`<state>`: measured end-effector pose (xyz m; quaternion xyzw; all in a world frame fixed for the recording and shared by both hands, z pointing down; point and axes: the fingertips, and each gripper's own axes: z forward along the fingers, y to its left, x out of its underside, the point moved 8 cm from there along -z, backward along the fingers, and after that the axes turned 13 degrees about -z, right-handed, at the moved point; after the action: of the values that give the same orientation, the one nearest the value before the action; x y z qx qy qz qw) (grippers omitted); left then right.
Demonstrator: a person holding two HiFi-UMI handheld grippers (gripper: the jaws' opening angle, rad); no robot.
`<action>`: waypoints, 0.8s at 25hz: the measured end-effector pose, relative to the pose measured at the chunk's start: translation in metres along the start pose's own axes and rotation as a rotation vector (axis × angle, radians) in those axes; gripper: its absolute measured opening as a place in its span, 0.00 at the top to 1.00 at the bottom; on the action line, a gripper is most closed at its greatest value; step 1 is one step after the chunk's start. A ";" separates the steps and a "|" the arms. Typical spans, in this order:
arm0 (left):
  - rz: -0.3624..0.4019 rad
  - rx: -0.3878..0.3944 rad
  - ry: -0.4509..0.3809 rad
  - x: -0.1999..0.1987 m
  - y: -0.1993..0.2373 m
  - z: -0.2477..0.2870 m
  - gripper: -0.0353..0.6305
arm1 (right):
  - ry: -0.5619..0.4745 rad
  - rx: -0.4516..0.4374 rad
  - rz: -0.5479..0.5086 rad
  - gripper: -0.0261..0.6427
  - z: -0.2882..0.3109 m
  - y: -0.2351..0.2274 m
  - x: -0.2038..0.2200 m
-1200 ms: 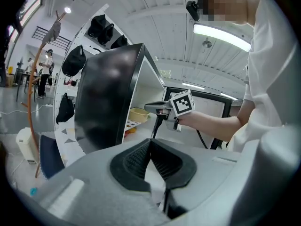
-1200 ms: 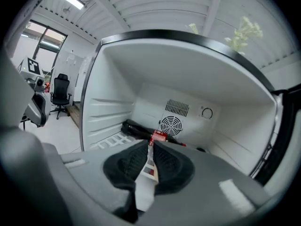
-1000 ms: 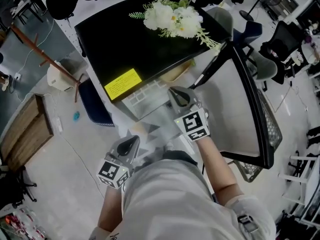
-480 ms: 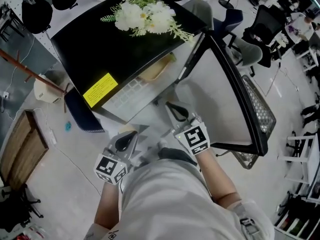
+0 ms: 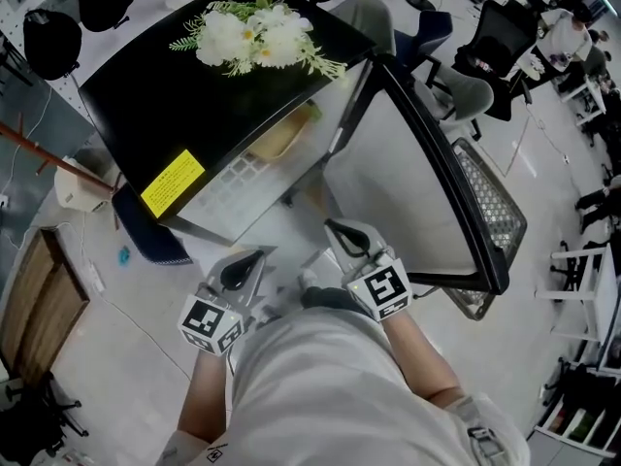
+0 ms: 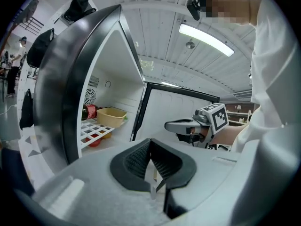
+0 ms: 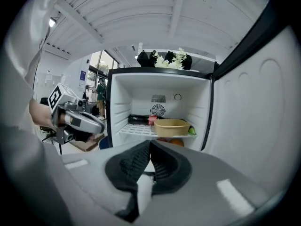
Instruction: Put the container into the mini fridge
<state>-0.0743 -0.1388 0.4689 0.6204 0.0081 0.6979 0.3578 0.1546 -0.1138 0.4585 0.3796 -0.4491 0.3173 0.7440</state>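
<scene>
The black mini fridge (image 5: 213,95) stands with its door (image 5: 427,173) swung wide to the right. A yellow container (image 7: 171,126) sits on the white wire shelf (image 7: 141,131) inside, also visible as the container (image 6: 111,117) and container (image 5: 281,142). Both grippers hang in front of the fridge, outside it and close to the person's body. My left gripper (image 5: 238,272) is shut with nothing between its jaws (image 6: 150,166). My right gripper (image 5: 344,236) is likewise shut and empty, its tip (image 7: 150,166) pointing at the open cabinet.
White flowers (image 5: 257,39) and a yellow sticker (image 5: 173,181) are on the fridge top. A dark bottle (image 7: 138,119) lies behind the container; orange items (image 7: 175,142) sit under the shelf. Office chairs (image 5: 485,56) stand beyond the door, and a wooden pallet (image 5: 39,299) lies at the left.
Both grippers have drawn back from the fridge toward the person's body. The head camera has shifted, so the fridge now sits higher and further left in view.
</scene>
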 end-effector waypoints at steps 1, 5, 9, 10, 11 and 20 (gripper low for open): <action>0.001 0.002 -0.001 0.000 0.000 0.001 0.94 | 0.000 -0.001 0.004 0.95 -0.003 0.001 0.002; 0.003 0.007 -0.003 -0.002 -0.001 0.005 0.93 | 0.002 0.000 0.014 0.96 -0.011 0.005 0.007; 0.005 0.011 -0.005 -0.003 -0.001 0.008 0.93 | 0.002 0.004 0.015 0.96 -0.016 0.008 0.012; 0.005 0.012 -0.005 -0.003 -0.001 0.009 0.93 | -0.002 0.007 0.015 0.95 -0.017 0.009 0.013; 0.005 0.013 -0.004 -0.003 -0.001 0.010 0.93 | -0.004 0.010 0.016 0.95 -0.018 0.010 0.015; 0.006 0.026 -0.006 -0.004 -0.002 0.012 0.93 | 0.001 0.020 0.047 0.96 -0.021 0.012 0.018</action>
<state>-0.0630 -0.1450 0.4671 0.6271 0.0144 0.6970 0.3476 0.1605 -0.0873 0.4715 0.3763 -0.4545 0.3393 0.7326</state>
